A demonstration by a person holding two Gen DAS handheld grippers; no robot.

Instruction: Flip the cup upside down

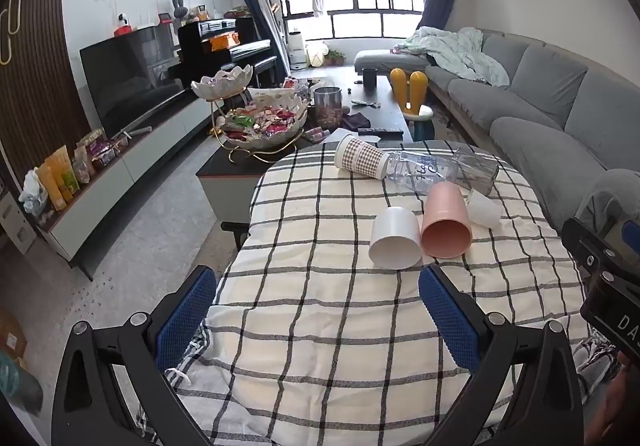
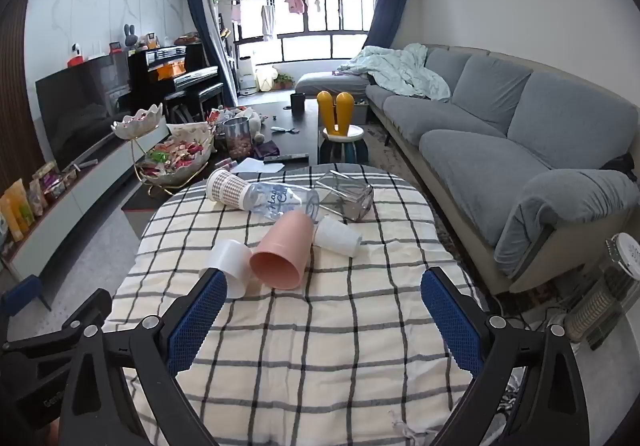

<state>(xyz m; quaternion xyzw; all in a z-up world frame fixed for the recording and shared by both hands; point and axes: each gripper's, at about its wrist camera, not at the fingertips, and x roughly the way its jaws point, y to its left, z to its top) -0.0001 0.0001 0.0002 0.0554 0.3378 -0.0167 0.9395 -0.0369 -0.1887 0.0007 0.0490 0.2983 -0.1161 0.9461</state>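
Several cups lie on their sides on a checked tablecloth (image 1: pixel 320 306). A white cup (image 1: pixel 394 238) and a pink cup (image 1: pixel 446 226) lie nearest, mouths toward me. Behind them lie a small white cup (image 1: pixel 484 207), a clear printed cup (image 1: pixel 424 171), a checked-pattern cup (image 1: pixel 360 157) and a clear grey cup (image 1: pixel 478 167). My left gripper (image 1: pixel 318 322) is open and empty, short of the white cup. My right gripper (image 2: pixel 324 320) is open and empty, in front of the pink cup (image 2: pixel 282 256); the white cup (image 2: pixel 230 262) sits behind its left finger (image 2: pixel 196 320).
A grey sofa (image 2: pixel 500 133) runs along the right. A dark coffee table (image 1: pixel 304 125) with a candy bowl, a jar and a remote stands beyond the cloth-covered table. A TV unit (image 1: pixel 120 149) is at the left. A heater (image 2: pixel 600 298) stands at the right floor.
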